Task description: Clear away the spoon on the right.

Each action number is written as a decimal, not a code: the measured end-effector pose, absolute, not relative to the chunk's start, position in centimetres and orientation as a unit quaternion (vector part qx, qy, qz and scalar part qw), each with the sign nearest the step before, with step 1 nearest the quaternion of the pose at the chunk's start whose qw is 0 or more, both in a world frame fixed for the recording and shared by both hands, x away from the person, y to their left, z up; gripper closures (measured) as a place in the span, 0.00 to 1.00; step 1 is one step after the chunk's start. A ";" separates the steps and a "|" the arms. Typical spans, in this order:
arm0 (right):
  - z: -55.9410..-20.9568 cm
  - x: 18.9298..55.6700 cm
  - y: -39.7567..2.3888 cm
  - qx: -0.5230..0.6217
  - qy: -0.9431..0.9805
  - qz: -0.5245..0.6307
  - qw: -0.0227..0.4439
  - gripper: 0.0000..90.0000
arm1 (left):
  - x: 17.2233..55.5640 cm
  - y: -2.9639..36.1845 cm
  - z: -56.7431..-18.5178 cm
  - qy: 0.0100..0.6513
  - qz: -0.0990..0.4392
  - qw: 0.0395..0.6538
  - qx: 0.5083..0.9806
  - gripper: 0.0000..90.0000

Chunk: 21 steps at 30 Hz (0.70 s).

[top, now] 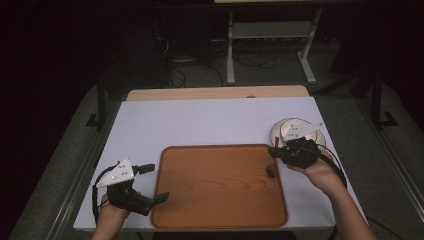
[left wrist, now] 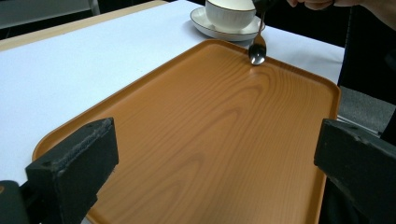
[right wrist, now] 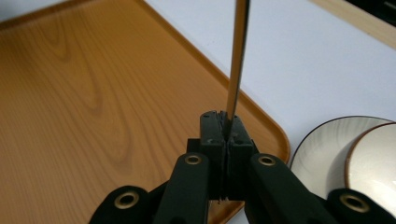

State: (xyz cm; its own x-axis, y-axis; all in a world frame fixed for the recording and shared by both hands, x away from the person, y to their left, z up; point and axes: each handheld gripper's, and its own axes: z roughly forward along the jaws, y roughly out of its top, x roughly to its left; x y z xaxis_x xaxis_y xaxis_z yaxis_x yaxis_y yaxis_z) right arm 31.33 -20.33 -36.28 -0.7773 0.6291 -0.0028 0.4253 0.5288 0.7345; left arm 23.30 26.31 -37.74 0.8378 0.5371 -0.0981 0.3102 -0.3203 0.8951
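The right gripper (right wrist: pixel 226 135) clenches a thin metal spoon (left wrist: pixel 257 50) over the wood-grain tray's (top: pixel 220 210) far right corner, its handle top cut off, while the left gripper (left wrist: pixel 205 163) stands released.

The high view is looking down from above; both gripper views are looking close across the same tray (top: pixel 220 187).

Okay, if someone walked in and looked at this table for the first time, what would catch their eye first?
Probably the big wood-grain tray in the middle of the white table. Next, the right tongs, shut on a metal spoon whose bowl hangs at the tray's far right edge. Just beyond sit a white cup and saucer, while the left tongs wait open at the tray's near left corner.
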 end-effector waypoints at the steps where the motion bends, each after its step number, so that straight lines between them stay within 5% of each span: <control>1: -36.4 31.4 -20.2 0.302 0.866 0.374 0.133 0.98 | 23.3 26.3 -37.7 0.263 0.110 0.521 0.805 0.00; 21: -37.7 32.2 -18.2 0.282 0.870 0.386 0.119 0.97 | 23.3 26.2 -37.8 0.264 0.108 0.519 0.806 0.00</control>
